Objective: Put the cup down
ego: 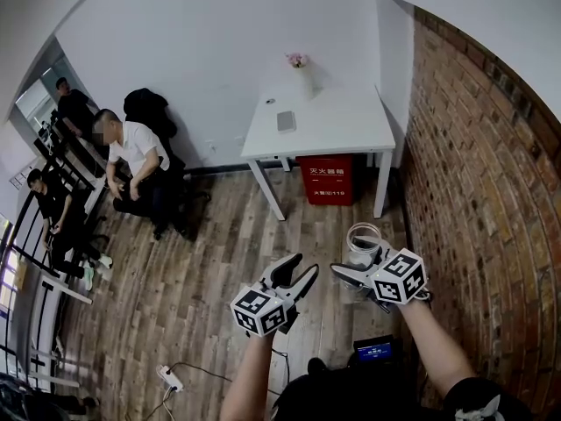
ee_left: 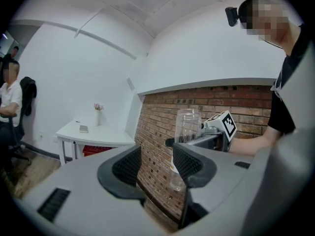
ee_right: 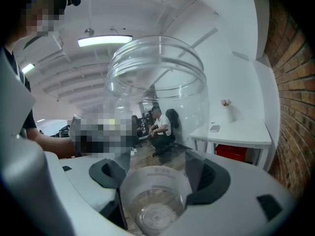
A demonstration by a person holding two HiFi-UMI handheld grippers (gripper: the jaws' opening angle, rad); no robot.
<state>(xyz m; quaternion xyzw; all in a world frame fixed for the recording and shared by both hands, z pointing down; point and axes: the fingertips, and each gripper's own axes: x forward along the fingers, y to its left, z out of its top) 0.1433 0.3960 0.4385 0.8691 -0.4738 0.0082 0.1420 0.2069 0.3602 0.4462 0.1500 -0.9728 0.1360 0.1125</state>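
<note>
Right gripper (ee_right: 160, 176): jaws clamped on the clear cup (ee_right: 155, 82).
Cup position: upright, held in the air above the wood floor (ego: 202, 270), beside the brick wall (ego: 473, 174).
Left gripper (ee_left: 155, 165): jaws apart, nothing between them.
White table (ego: 324, 121): well beyond both grippers.

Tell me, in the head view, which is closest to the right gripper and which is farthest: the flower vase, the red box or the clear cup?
1. Clear cup, held in the right gripper.
2. Red box, on the floor under the white table.
3. Flower vase, at the table's far edge by the wall.
</note>
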